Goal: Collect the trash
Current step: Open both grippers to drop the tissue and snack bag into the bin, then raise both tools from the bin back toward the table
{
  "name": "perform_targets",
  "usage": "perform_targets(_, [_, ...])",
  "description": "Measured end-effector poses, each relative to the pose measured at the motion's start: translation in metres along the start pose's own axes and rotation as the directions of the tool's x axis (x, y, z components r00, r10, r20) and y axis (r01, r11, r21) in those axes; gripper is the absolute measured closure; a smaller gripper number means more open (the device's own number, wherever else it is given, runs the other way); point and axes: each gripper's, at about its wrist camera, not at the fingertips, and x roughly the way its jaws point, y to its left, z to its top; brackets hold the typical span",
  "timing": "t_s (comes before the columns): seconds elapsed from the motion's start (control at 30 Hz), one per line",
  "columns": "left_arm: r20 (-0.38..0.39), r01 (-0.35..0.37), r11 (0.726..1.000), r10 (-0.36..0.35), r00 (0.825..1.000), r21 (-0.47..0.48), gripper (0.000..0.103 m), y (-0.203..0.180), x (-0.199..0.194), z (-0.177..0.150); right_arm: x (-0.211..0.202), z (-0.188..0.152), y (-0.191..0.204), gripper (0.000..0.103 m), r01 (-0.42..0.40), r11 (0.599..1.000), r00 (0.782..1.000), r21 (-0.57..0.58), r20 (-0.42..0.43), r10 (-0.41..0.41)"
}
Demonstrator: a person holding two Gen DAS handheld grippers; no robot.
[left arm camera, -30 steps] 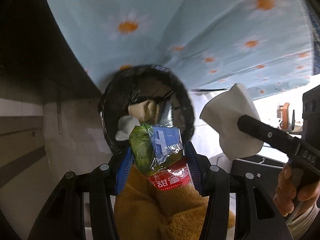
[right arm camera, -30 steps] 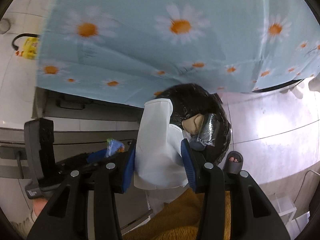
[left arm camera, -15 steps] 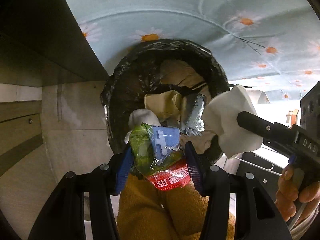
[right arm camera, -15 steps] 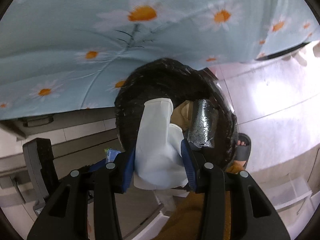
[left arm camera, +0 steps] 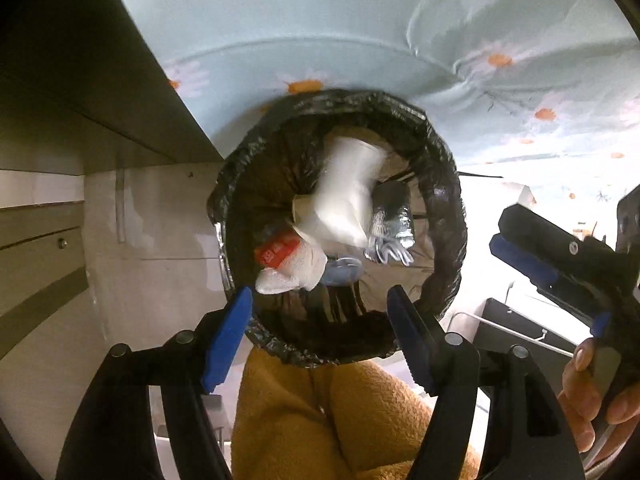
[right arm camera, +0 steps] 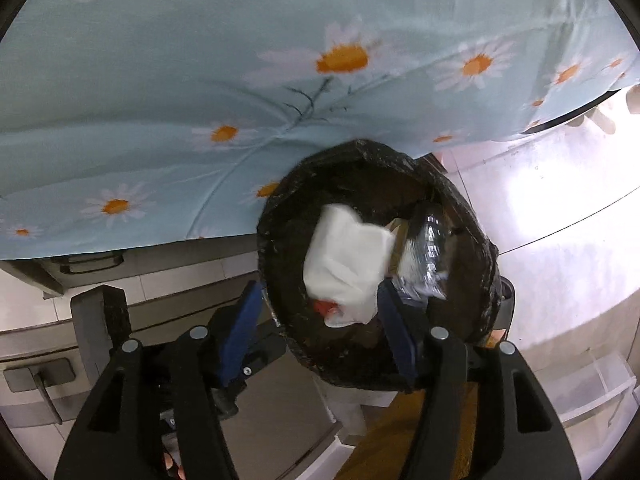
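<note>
A round bin lined with a black bag (left arm camera: 444,184) stands below both grippers, also in the right wrist view (right arm camera: 476,240). Inside lie a white tissue (left arm camera: 344,196), blurred as it falls, also in the right wrist view (right arm camera: 348,264), a snack wrapper with a red edge (left arm camera: 276,252), a smaller white wad (left arm camera: 296,272) and a silver foil pack (left arm camera: 390,220). My left gripper (left arm camera: 320,312) is open and empty above the bin's near rim. My right gripper (right arm camera: 318,308) is open and empty above the bin; it also shows in the left wrist view (left arm camera: 528,248).
A light blue daisy-print tablecloth (right arm camera: 280,80) hangs over the bin's far side. Grey cabinet drawers (left arm camera: 40,248) are to the left. The person's yellow trousers (left arm camera: 340,420) are below the grippers. Glossy tiled floor (right arm camera: 560,208) lies to the right.
Both grippers opened over the bin. The snack wrapper dropped from the left one and the white tissue from the right one; both are now inside the bin.
</note>
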Motion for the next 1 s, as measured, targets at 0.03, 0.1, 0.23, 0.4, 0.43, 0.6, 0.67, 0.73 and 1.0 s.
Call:
perform_targets(0.03, [0.006, -0.003, 1.0, 0.003, 1.0, -0.001, 0.035, 0.0, -0.002, 0.0, -0.004, -0.001, 0.003, 0.043, 0.01, 1.0, 1.0, -0.009, 0.004, -0.01])
perform_targets(0.1, [0.014, 0.001, 1.0, -0.001, 1.0, 0.0, 0.035, 0.002, -0.009, -0.002, -0.014, -0.005, 0.009, 0.043, 0.028, 0.999, 0.999, -0.031, 0.017, -0.028])
perform_targets(0.23, [0.027, -0.003, 1.0, 0.003, 1.0, 0.017, 0.035, 0.0, -0.023, -0.007, -0.039, -0.013, 0.02, 0.043, 0.057, 0.996, 0.998, -0.071, 0.041, -0.054])
perform_targets(0.4, [0.073, -0.007, 0.999, 0.003, 0.997, 0.049, 0.035, -0.005, -0.052, -0.014, -0.061, -0.023, 0.036, 0.043, 0.065, 0.994, 0.996, -0.09, 0.064, -0.06])
perform_targets(0.43, [0.084, -0.008, 0.998, 0.003, 0.996, 0.057, 0.035, -0.006, -0.059, -0.015, -0.067, -0.025, 0.039, 0.043, 0.066, 0.993, 0.996, -0.093, 0.071, -0.059])
perform_targets(0.6, [0.135, 0.003, 0.997, -0.014, 0.991, 0.083, 0.035, -0.012, -0.096, -0.023, -0.09, -0.038, 0.056, 0.043, 0.075, 0.989, 0.992, -0.128, 0.108, -0.061])
perform_targets(0.67, [0.164, 0.013, 0.995, -0.029, 0.986, 0.096, 0.035, -0.014, -0.114, -0.027, -0.102, -0.043, 0.065, 0.043, 0.084, 0.985, 0.989, -0.152, 0.135, -0.064])
perform_targets(0.73, [0.187, 0.009, 0.993, -0.031, 0.982, 0.119, 0.035, -0.016, -0.13, -0.029, -0.117, -0.049, 0.074, 0.043, 0.086, 0.982, 0.985, -0.17, 0.165, -0.057])
perform_targets(1.0, [0.303, 0.024, 0.987, -0.071, 0.95, 0.157, 0.035, -0.013, -0.201, -0.03, -0.178, -0.058, 0.109, 0.041, 0.065, 0.97, 0.952, -0.235, 0.306, 0.01])
